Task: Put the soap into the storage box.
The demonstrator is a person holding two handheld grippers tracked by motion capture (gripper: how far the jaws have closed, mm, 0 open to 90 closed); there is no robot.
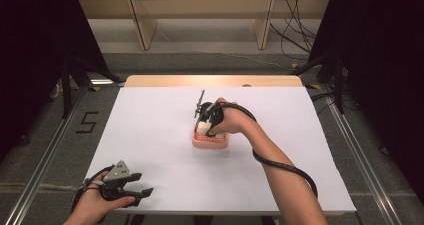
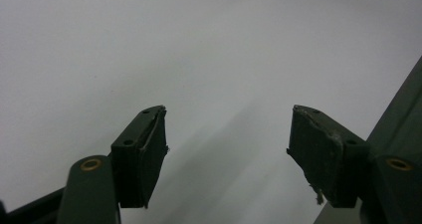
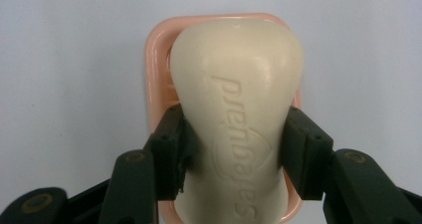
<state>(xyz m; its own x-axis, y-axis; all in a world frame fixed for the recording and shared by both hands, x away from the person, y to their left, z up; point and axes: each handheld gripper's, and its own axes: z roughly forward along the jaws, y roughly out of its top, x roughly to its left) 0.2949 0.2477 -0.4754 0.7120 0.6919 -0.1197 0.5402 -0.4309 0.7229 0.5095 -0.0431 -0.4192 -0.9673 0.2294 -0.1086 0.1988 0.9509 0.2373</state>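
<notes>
A cream bar of soap (image 3: pixel 239 109) with embossed lettering is held over a pink soap dish (image 3: pixel 155 69). My right gripper (image 3: pixel 234 152) is shut on the soap, one jaw pressing each long side. In the high view the right gripper (image 1: pixel 207 121) hovers just above the pink dish (image 1: pixel 210 141) near the middle of the table, with the soap (image 1: pixel 202 127) between the jaws. My left gripper (image 1: pixel 142 185) rests near the table's front left corner, open, with nothing between its fingers (image 2: pixel 144 154).
A white sheet (image 1: pixel 150 130) covers the table, with a wooden strip (image 1: pixel 215 81) along the far edge. Black cables (image 1: pixel 280 165) trail from the right gripper along the forearm. Dark stands and a wooden shelf frame stand beyond the table.
</notes>
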